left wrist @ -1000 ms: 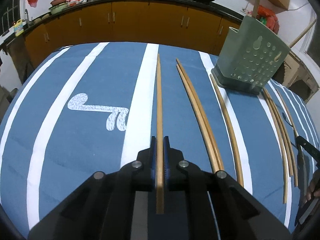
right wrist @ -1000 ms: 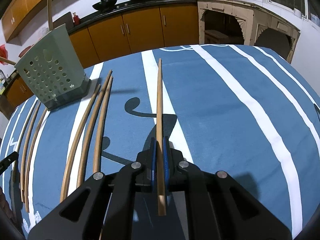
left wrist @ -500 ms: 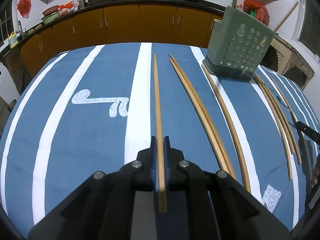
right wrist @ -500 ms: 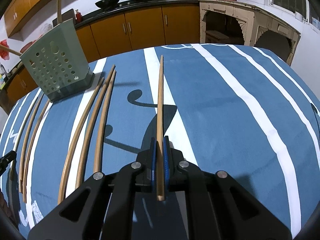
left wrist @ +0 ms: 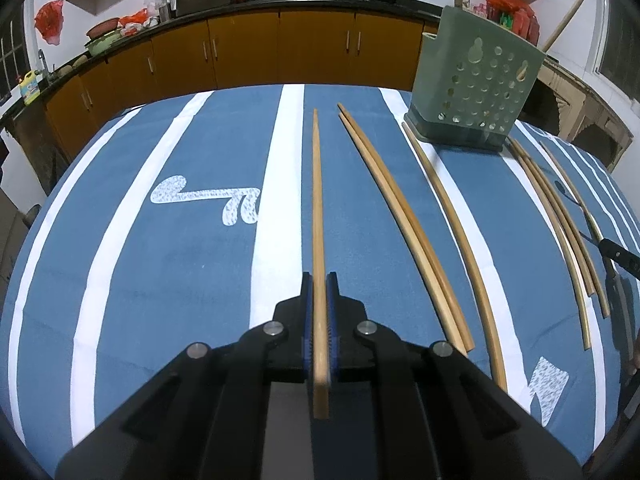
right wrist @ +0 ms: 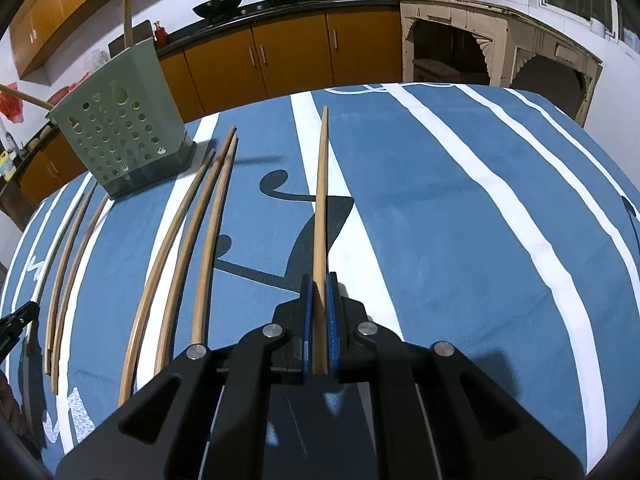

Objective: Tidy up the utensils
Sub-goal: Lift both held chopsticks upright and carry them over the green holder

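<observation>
My left gripper [left wrist: 319,280] is shut on a wooden chopstick [left wrist: 317,208] that points forward over the blue striped cloth. My right gripper [right wrist: 319,280] is shut on another wooden chopstick [right wrist: 320,192], held above the cloth with its shadow below. A green perforated utensil holder [left wrist: 476,80] stands at the far right in the left wrist view and at the far left in the right wrist view [right wrist: 116,136]; two sticks lean out of its top. Several loose chopsticks [left wrist: 404,216] lie on the cloth between the grippers; they also show in the right wrist view [right wrist: 180,240].
The table is covered by a blue cloth with white stripes [left wrist: 160,240]. Orange kitchen cabinets [left wrist: 280,48] with pans on the counter run along the back. A cream carved sideboard [right wrist: 500,40] stands beyond the table's right edge. The other gripper's dark tip [left wrist: 618,254] shows at the right edge.
Both grippers have risen and tilted a little, each still holding its chopstick. The holder now appears closer to the centre in both views. The loose chopsticks have not moved.
</observation>
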`<state>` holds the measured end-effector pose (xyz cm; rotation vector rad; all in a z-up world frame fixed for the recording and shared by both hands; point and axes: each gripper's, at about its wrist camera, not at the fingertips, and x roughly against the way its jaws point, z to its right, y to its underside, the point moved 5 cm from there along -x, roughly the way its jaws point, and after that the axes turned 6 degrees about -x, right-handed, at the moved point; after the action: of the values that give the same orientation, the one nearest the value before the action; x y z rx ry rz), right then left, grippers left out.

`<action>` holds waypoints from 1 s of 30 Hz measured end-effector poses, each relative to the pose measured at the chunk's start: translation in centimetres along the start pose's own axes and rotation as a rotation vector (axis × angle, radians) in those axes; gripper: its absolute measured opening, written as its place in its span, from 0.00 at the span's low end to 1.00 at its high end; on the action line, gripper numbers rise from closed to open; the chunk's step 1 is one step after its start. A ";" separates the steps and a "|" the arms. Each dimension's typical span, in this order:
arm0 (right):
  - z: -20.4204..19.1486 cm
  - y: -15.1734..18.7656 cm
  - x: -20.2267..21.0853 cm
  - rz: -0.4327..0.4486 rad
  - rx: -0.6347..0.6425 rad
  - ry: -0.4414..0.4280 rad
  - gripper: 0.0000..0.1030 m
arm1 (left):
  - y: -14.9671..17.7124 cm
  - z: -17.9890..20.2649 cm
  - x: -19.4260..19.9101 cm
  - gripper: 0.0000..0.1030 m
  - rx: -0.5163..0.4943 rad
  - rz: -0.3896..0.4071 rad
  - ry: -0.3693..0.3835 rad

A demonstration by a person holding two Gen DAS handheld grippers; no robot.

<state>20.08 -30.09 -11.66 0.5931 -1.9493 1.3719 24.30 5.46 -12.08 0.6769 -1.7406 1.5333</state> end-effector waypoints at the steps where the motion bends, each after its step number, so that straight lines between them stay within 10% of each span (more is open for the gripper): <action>1: 0.0 -0.1 0.3 0.006 -0.002 -0.007 0.07 | -0.1 -0.1 0.0 0.07 0.007 -0.011 0.008; 17: -0.8 -1.5 3.2 0.085 0.033 -0.012 0.07 | -3.0 -1.1 4.7 0.07 0.004 0.088 0.024; 30: -0.4 0.0 -0.2 -0.016 0.056 0.034 0.08 | -0.5 -1.2 -0.4 0.08 0.037 -0.008 0.006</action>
<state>20.31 -29.70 -11.66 0.6069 -1.8808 1.4219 25.10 6.49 -12.02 0.6955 -1.7071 1.5638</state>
